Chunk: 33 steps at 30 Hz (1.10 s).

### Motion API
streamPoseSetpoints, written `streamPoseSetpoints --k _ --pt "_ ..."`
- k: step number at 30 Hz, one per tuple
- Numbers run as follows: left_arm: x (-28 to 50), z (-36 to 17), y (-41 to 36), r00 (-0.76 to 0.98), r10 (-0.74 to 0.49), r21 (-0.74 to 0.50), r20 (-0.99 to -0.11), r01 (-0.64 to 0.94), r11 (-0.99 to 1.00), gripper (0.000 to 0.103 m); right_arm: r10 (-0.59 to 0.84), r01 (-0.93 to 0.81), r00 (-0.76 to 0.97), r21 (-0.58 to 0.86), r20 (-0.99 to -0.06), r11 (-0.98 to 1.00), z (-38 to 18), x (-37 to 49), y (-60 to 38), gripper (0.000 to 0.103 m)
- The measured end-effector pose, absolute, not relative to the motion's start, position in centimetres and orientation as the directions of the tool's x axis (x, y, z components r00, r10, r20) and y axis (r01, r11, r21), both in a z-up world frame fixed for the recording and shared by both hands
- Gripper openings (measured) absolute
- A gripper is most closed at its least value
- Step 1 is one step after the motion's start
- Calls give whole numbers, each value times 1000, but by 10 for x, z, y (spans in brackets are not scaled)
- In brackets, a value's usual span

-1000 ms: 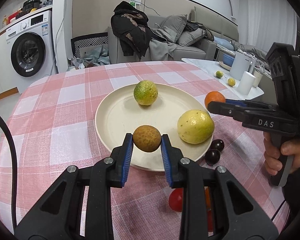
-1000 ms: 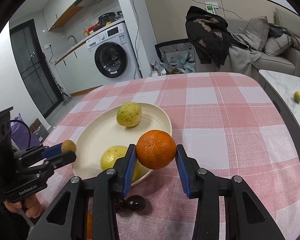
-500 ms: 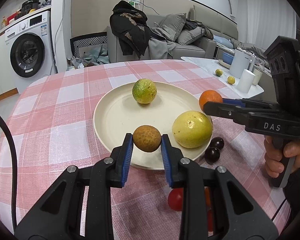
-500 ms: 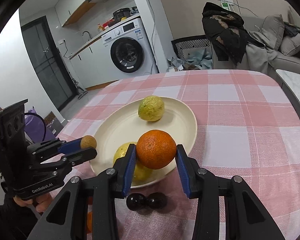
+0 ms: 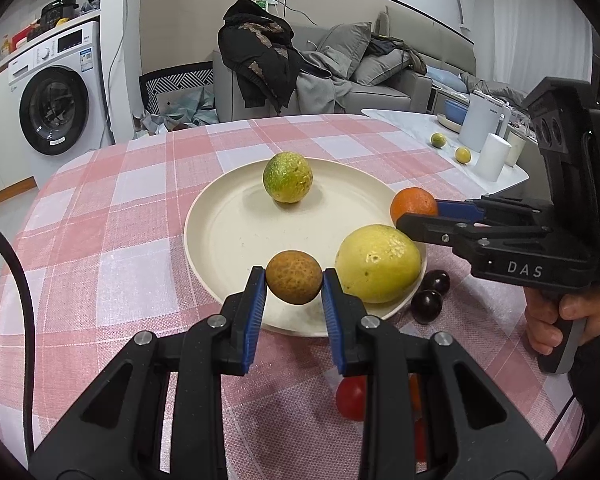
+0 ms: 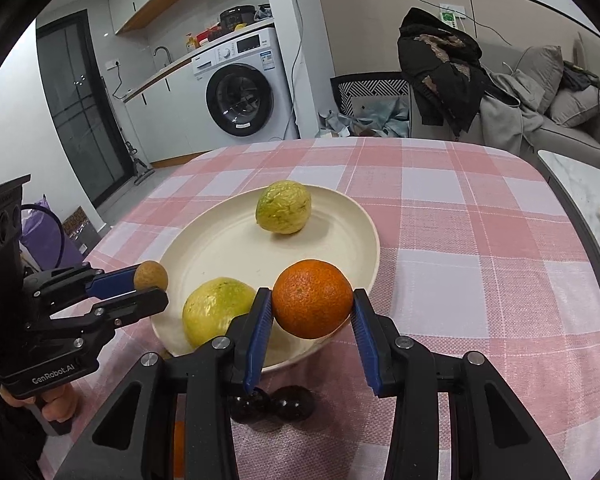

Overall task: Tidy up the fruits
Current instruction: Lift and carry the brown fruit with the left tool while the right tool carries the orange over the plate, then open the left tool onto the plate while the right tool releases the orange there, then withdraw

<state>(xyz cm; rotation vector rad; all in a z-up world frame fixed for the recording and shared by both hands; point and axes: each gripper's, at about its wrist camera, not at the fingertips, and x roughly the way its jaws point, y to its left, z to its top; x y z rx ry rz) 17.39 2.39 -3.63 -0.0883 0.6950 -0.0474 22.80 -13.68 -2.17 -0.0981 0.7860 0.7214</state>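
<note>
Currently, left gripper (image 5: pixel 294 282) clamps a small round brown fruit (image 5: pixel 294 282); right gripper (image 6: pixel 312 300) clamps a round orange (image 6: pixel 312 298) above the cream plate (image 6: pixel 340 216).

A white washing machine (image 6: pixel 240 84) stands behind the table; dark clothing (image 5: pixel 260 60) drapes a grey sofa (image 5: pixel 380 80).

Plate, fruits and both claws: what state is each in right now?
Plate: on the checked tablecloth, holding two fruits.
Green fruit: resting on the plate.
Yellow fruit: resting on the plate's near edge.
Brown fruit: held above the plate by the left claw.
Orange: held by the right claw.
Two dark fruits: on the cloth beside the plate.
</note>
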Motion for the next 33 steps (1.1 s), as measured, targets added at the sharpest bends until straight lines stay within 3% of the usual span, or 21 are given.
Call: streamPoseSetpoints --k 10,14,17,19,21,24,27,33 --pt "172 -37 25 768 -60 -90 -638 3 996 25 559 -634 476 176 -679 753 -22 225 -135 40" --pt "166 -31 28 782 -64 -99 -620 3 995 28 567 -630 500 174 -655 757 -19 223 -137 52" --pt "161 -28 31 793 -43 -89 -608 -14 996 45 557 -626 525 151 -643 765 -15 220 -141 56" --pt "155 -26 34 801 -25 -81 -598 -29 996 68 550 -623 537 139 -640 770 -14 218 -143 68" --pt "149 -22 36 810 -15 -85 -587 -43 995 82 544 -624 540 129 -642 771 -13 216 -147 87" --pt "140 -16 39 816 -15 -96 -578 -50 994 87 530 -621 555 104 -641 777 -9 213 -154 94" --pt "131 -11 39 822 -1 -90 -570 -61 994 103 532 -622 551 108 -643 776 -6 209 -160 103" --pt "110 -4 37 830 -8 -104 -558 -61 993 103 558 -643 520 134 -646 754 1 198 -169 103"
